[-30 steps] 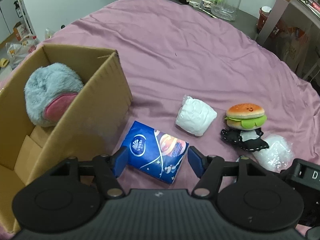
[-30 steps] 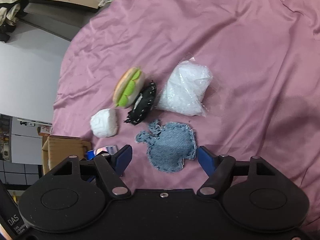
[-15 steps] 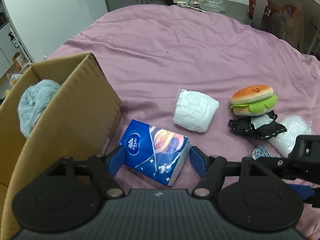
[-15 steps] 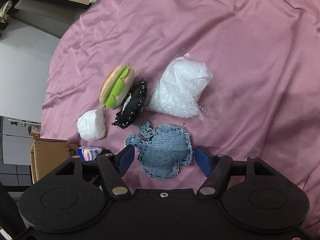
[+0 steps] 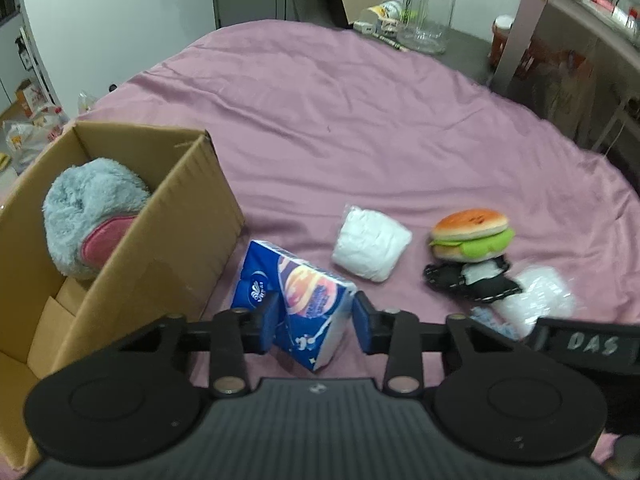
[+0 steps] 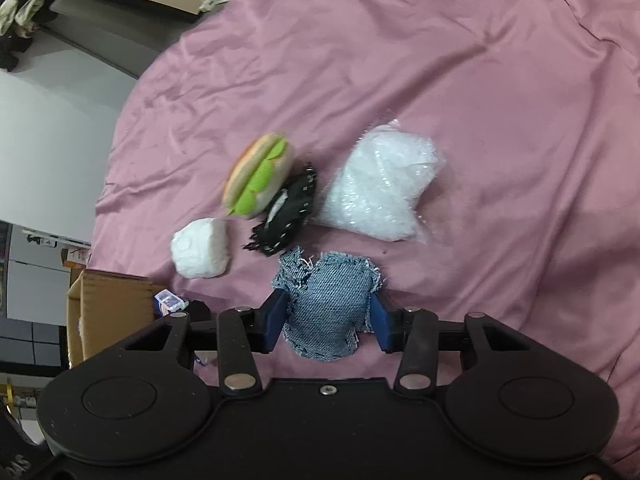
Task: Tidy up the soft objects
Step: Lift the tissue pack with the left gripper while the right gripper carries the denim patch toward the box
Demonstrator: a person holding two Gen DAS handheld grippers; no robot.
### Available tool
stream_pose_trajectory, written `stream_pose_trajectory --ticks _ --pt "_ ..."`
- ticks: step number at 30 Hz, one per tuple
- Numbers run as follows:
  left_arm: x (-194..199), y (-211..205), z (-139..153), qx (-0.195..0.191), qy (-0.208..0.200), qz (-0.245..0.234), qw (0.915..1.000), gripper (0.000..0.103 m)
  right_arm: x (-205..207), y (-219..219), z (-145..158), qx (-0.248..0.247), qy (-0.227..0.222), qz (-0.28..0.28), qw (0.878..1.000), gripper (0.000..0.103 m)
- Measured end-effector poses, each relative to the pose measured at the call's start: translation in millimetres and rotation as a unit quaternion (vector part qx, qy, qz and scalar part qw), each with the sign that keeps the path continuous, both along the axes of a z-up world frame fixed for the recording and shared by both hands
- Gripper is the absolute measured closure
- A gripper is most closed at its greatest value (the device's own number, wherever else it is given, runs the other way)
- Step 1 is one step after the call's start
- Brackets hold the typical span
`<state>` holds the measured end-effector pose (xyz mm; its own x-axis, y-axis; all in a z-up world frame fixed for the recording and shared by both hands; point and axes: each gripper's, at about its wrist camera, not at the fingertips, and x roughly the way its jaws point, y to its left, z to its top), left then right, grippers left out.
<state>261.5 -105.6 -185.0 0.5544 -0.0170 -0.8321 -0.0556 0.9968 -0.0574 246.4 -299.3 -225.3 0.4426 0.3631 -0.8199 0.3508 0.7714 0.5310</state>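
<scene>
My left gripper [image 5: 316,322] is shut on a blue tissue pack [image 5: 304,300], tilted up beside the cardboard box [image 5: 160,236]. A grey and pink plush [image 5: 88,220] lies in the box. My right gripper [image 6: 330,320] is shut on a denim pouch [image 6: 328,304]. On the pink sheet lie a white soft bundle [image 5: 370,244], a burger plush [image 5: 472,234], a black lace piece [image 5: 468,282] and a clear plastic bag [image 6: 380,188]. The burger plush [image 6: 258,176], the bundle [image 6: 200,254] and the lace piece [image 6: 286,212] also show in the right wrist view.
The pink sheet [image 5: 360,120] covers a round bed. A clear jug [image 5: 428,12] and cups stand on the floor beyond it. A cardboard sheet and shelves stand at the back right. The right gripper's body [image 5: 588,344] shows at the lower right of the left wrist view.
Both grippers have closed: the left on the tissue pack, now tipped up, the right on the denim pouch, which is pinched narrower. The left view has pulled back a little.
</scene>
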Motion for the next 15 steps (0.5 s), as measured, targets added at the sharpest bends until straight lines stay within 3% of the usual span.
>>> stream_pose_trajectory --ticks 5,15 --pt "-14.5 9.3 21.8 -0.029 -0.013 -0.006 0.9995 0.080 -9.3 1.5 16.6 -0.003 -0.025 0.000 1.000 0.059" --pt "-46.1 39.4 66.0 -0.081 -0.047 -0.009 0.9956 0.083 -30.9 7.0 48.8 -0.003 -0.081 0.000 0.997 0.059"
